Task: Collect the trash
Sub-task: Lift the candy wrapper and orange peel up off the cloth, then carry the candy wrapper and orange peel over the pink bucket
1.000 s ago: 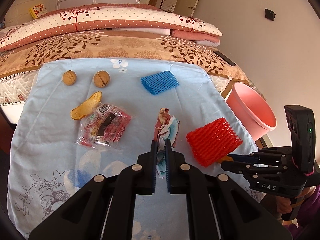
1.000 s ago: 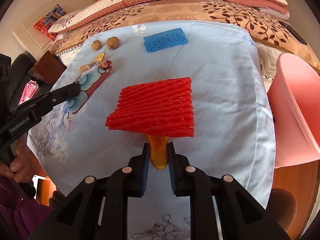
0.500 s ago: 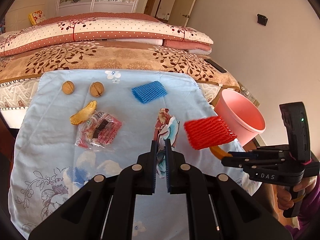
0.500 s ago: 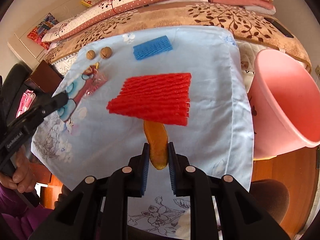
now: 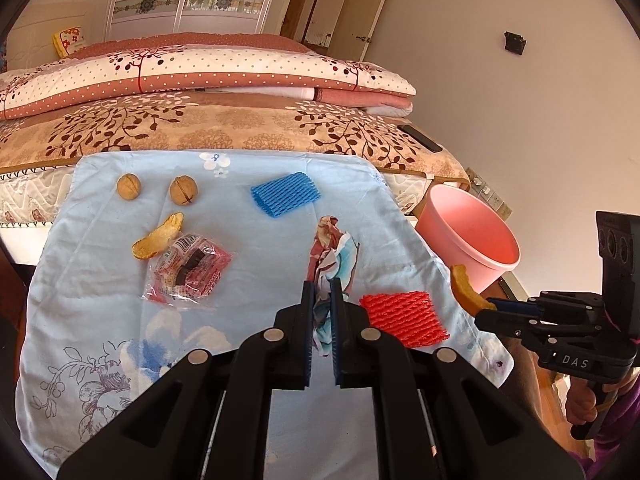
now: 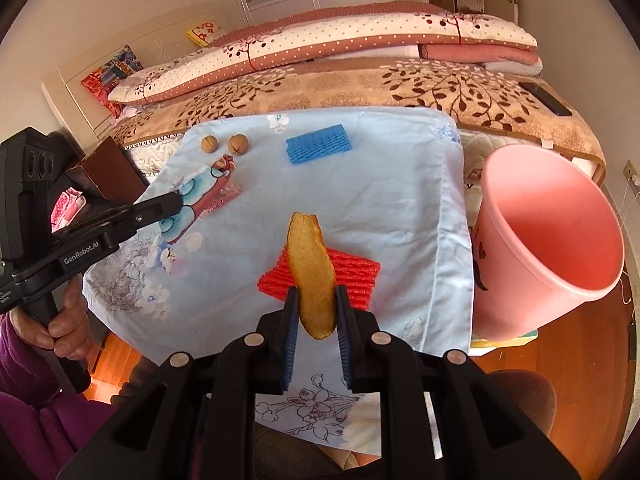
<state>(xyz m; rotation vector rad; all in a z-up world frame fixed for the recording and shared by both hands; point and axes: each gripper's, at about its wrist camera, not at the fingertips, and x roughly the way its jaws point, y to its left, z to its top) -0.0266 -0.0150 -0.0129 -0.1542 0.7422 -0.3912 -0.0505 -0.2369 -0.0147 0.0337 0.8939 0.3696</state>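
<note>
Left tongs: the left gripper (image 5: pixel 321 322) is pressed onto a crumpled wrapper (image 5: pixel 332 256), which is pinched between its blue pads; the wrapper's lower end is hidden between the fingers; its print cannot be made out.
Right tongs: the right gripper (image 6: pixel 317 314) is closed on an orange peel (image 6: pixel 312 272), held upright between the pads; the peel's bottom tip hangs below them; seen from the left wrist, only the curled upper part of the peel (image 5: pixel 464 290) is shown beyond the right gripper (image 5: pixel 486 306).
Hidden under the peel: a red foam net (image 6: pixel 352 276) lies on the blue cloth (image 6: pixel 380 184) just beyond the right tongs; its middle is covered by the peel.
Bin: a pink bucket (image 6: pixel 552 240) stands to the right of the right tongs, past the cloth edge; its base is cut off by the cloth and floor clutter.
Ahead of the left tongs: a clear snack packet (image 5: pixel 188 274) and a second peel (image 5: pixel 158 236) lie to the left; two walnuts (image 5: pixel 129 187) are seen farther off; a blue foam net (image 5: pixel 286 194) lies far ahead.
Beyond the cloth: a bed with folded quilts (image 5: pixel 200 76) is seen.
</note>
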